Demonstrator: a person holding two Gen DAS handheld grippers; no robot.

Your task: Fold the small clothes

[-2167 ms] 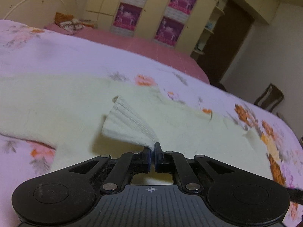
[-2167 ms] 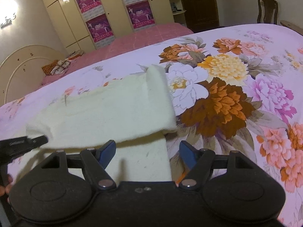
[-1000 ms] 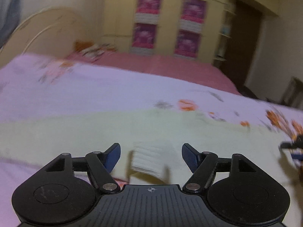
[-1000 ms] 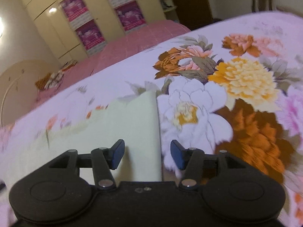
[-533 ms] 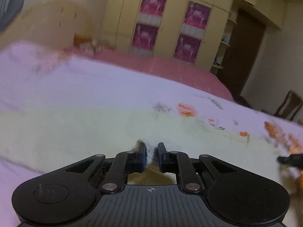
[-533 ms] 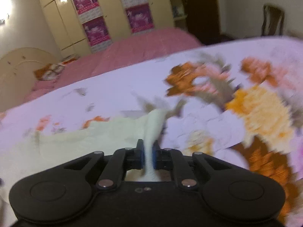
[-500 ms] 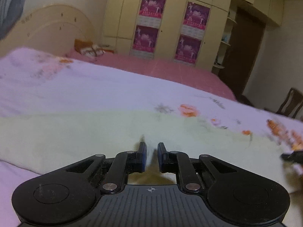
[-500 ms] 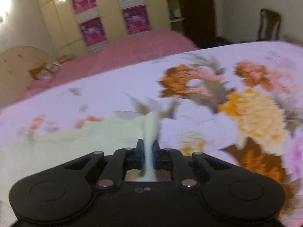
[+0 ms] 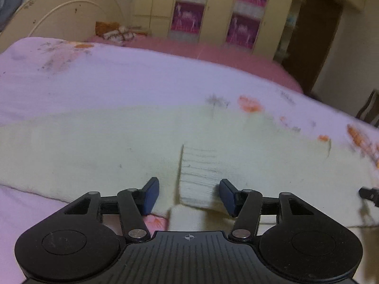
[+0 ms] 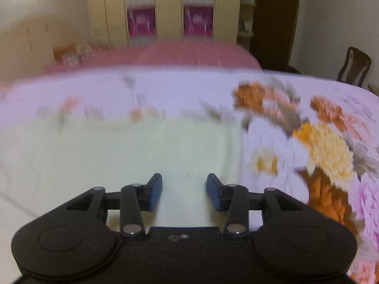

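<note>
Garment: pale cream knit top (image 9: pixel 99 142), soft and limp, spread flat on the floral pink bedsheet (image 9: pixel 118 80), a ribbed cuff (image 9: pixel 201 172) folded in over its body. Left gripper (image 9: pixel 188 197) hangs low over that cuff, jaws opening, cuff lying between the 2 blue pads but not pinched. Right gripper (image 10: pixel 184 193) sits over the garment's right edge (image 10: pixel 233 146), jaws opening, nothing clamped; view is blurred. Judgement: light, floppy fabric, will sag and drag when lifted; best taken at hem corners or the ribbed cuff, 2 layers pinched together. Slippage risk looks low.
</note>
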